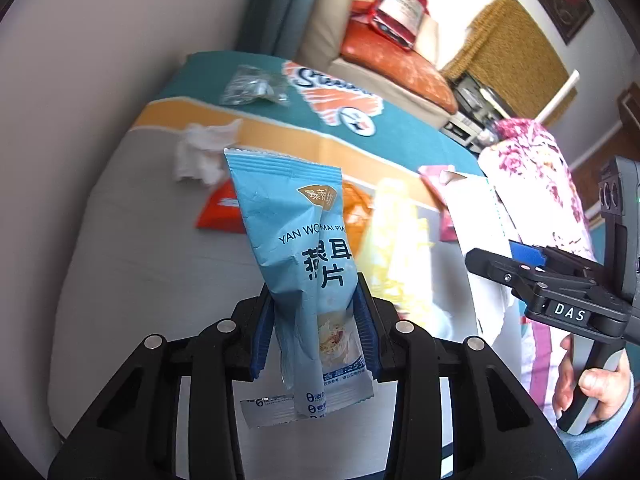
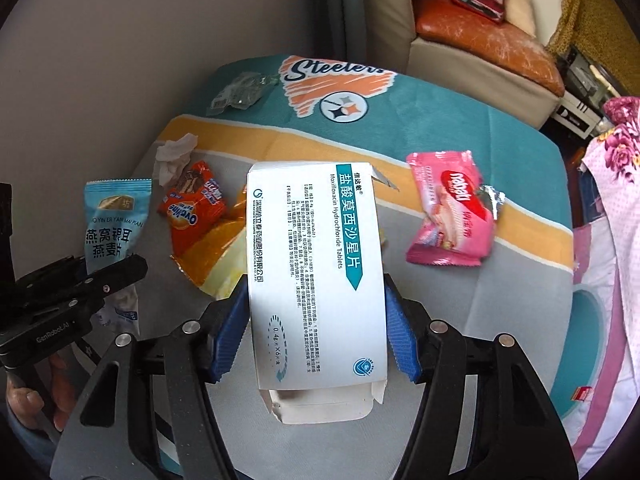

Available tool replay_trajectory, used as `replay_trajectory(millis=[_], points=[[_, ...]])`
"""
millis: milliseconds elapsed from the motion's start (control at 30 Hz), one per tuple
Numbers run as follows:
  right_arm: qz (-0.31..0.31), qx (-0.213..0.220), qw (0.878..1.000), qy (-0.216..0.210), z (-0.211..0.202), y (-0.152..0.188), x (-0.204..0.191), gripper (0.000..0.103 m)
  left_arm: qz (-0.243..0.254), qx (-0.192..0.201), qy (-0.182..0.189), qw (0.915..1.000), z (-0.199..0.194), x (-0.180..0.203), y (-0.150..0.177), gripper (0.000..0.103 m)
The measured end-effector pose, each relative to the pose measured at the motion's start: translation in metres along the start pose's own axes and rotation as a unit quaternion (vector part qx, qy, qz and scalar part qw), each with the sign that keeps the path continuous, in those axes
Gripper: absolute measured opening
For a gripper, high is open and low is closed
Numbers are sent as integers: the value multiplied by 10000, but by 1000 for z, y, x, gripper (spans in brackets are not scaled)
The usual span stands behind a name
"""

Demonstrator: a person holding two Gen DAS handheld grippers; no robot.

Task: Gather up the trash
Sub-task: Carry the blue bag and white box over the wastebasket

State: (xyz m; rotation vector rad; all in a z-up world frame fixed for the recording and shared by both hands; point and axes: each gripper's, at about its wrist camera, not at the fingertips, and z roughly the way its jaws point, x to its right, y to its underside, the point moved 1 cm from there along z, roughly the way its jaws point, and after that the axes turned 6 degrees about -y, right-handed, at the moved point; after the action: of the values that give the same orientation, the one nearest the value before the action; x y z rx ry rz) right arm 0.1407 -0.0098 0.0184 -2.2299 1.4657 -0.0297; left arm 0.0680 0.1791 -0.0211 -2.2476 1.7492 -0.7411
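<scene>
Blue ribbed pads of the left gripper [image 1: 316, 328] pinched a light-blue snack packet [image 1: 296, 240] at the lower centre of the left wrist view, the packet standing up and lifted off the blanket [image 1: 120, 280]. In the upper left lay one crumpled tissue [image 1: 200, 152] and one clear plastic wrapper [image 1: 252, 86]. At the right edge the right gripper [image 1: 504, 256] held something white.

In the right wrist view, the right gripper [image 2: 316, 328] was clamped on one white medicine box [image 2: 316, 272] at centre. Also there were one orange Ovaltine packet [image 2: 192, 204] at left, one pink wafer packet [image 2: 448, 212] at right, and one yellow wrapper [image 2: 224, 264], partly hidden.

I think the thin packet could slip, because the pads held only its lower part. The box's open bottom flap could also catch on something.
</scene>
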Motion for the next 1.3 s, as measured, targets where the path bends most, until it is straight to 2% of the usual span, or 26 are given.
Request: replay_trajectory(millis=[400,733,1000,1300], points=[[924,470,9944,218,-60,50,106,60,992,-301,338,9940,29,126,0,38],[1712,915,9805,293,-98,93,195,60,1891,-455,436,9799,56,236,9,38],[2129,1164,9694,387,-120,121,252,60,2331,-603,528,9691,77,312,19,38],[2680,1350,9522,579,-137,155,308,60,2716,-761,727,9566,103,379,31,38]])
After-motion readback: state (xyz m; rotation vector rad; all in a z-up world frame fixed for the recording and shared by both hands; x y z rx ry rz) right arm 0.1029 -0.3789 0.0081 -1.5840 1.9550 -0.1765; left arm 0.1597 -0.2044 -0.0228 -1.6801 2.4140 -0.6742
